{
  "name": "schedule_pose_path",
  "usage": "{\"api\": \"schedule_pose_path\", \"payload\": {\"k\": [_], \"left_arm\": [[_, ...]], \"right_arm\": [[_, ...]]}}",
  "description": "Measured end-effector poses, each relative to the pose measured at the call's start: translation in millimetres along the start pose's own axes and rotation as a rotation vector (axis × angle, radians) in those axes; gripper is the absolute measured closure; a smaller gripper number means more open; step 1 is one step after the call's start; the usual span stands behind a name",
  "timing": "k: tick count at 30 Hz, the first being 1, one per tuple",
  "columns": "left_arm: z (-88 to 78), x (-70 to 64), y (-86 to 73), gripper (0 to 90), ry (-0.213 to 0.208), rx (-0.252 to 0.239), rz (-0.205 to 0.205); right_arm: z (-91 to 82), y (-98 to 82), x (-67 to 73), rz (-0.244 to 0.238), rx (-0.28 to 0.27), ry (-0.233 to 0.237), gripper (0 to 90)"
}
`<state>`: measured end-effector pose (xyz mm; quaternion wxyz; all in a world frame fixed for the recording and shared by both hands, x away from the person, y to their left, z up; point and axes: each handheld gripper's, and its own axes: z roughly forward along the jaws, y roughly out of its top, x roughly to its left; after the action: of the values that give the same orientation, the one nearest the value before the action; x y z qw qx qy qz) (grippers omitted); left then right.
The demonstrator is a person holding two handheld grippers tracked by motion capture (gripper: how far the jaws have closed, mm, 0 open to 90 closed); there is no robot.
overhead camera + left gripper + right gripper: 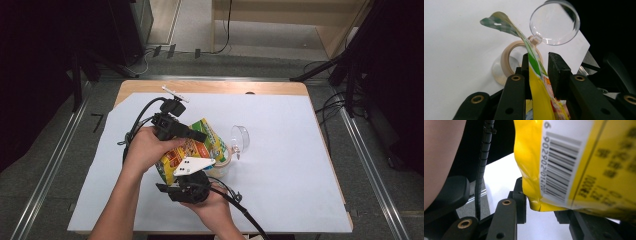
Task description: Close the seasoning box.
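Two grippers work one yellow snack bag, held up over the white sheet at table centre. Landmark = bag.

Surroundings: clear jar w/ tan rim sits on the sheet right behind the bag, on its right as the high view shows it; its clear round lid hangs open on a hinge just past the rim, right of the bag top. Left gripper view: jar rim and lid lie straight beyond the bag's green checked top edge, so jar + lid stand directly in the bag's line. Rest of sheet around bag bare. Cables trail from both tools toward the person.

Tools: left gripper at bag's upper left, hand wrapped on its body. Left gripper view: bag edge runs between the black jaws, one jaw against the film, other jaw w/ a slight gap, narrowly apart; firm clamp or loose, cannot tell. Right gripper below the bag, near side, grey plate on top. Right gripper view: bag's bottom corner w/ barcode sits between the jaws, left jaw touching the crimped corner, other jaw under the bag's lower edge; partly closed around it, looks pinched.
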<state>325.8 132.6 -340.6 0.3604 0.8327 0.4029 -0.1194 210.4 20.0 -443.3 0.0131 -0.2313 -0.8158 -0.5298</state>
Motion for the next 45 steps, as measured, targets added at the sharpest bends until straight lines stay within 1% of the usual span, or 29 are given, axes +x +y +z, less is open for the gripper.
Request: {"api": "schedule_pose_path", "payload": {"k": [4,6,9,11,13,16,17,18,19,21,23,24,26,29,31,33,34,38,39,41,45], "left_arm": [[-3.6,-0.1,1.7,75.5,-0.005,-0.017,-0.001],[-4.4,-1.3,2.4,75.1,-0.005,-0.021,0.000],[-5.7,-4.2,3.6,75.3,-0.006,-0.024,0.014],[-6.6,-6.4,4.2,75.7,-0.002,-0.036,0.013],[-6.7,-8.1,4.4,76.4,-0.003,-0.036,0.016],[-7.0,-10.1,4.3,79.4,0.016,-0.036,0.029],[-7.6,-11.4,4.3,80.0,0.028,-0.038,0.041],[-7.6,-11.8,4.3,81.6,0.030,-0.037,0.044],[-7.9,-12.9,4.3,82.3,0.038,-0.037,0.049],[-8.1,-14.0,4.3,83.4,0.044,-0.039,0.052],[-8.5,-15.1,4.3,83.6,0.051,-0.041,0.051],[-8.8,-15.6,4.4,83.8,0.051,-0.040,0.055],[-10.2,-17.3,4.4,84.0,0.063,-0.048,0.063],[-12.9,-18.6,4.2,84.4,0.071,-0.071,0.070],[-14.5,-19.2,4.0,84.7,0.083,-0.080,0.072],[-14.7,-19.6,3.7,85.0,0.096,-0.078,0.070],[-14.5,-19.5,3.6,85.1,0.099,-0.075,0.070],[-11.3,-21.2,4.1,85.3,0.102,-0.068,0.073],[-10.7,-21.4,4.4,85.3,0.111,-0.063,0.082],[-9.6,-21.4,4.7,85.1,0.119,-0.061,0.081],[-10.5,-16.8,4.2,84.4,0.107,-0.071,0.074]], "right_arm": [[1.1,3.2,-0.5,0.016,-0.018,0.001,69.5],[1.4,4.5,-0.2,0.015,-0.022,-0.001,69.4],[1.8,6.5,-0.1,0.015,-0.023,-0.005,68.9],[1.8,7.4,-0.7,0.016,-0.028,-0.001,68.2],[1.8,8.2,-1.1,0.016,-0.031,-0.003,68.2],[2.8,8.9,-1.9,0.018,-0.031,-0.006,67.2],[3.1,9.0,-1.9,0.020,-0.032,-0.005,66.2],[3.8,9.2,-1.4,0.016,-0.033,-0.003,63.9],[4.3,9.1,-1.0,0.016,-0.035,-0.005,63.6],[5.0,9.4,-0.3,0.010,-0.034,-0.010,65.5],[4.5,9.8,-0.7,0.006,-0.037,-0.027,70.4],[4.5,10.0,-1.1,0.003,-0.040,-0.027,70.6],[5.3,10.8,-1.3,0.006,-0.046,-0.030,70.8],[5.9,11.7,-2.0,0.004,-0.050,-0.040,70.8],[6.7,12.5,-3.6,0.014,-0.057,-0.039,69.7],[7.5,12.8,-5.4,0.037,-0.066,-0.032,67.4],[8.2,12.6,-6.4,0.044,-0.070,-0.025,67.0],[10.1,11.8,-7.0,0.042,-0.063,-0.043,67.8],[10.1,11.6,-7.0,0.043,-0.063,-0.046,68.2],[9.8,11.7,-6.8,0.046,-0.062,-0.044,68.7],[9.3,11.7,-6.7,0.031,-0.051,-0.054,69.0]]}}
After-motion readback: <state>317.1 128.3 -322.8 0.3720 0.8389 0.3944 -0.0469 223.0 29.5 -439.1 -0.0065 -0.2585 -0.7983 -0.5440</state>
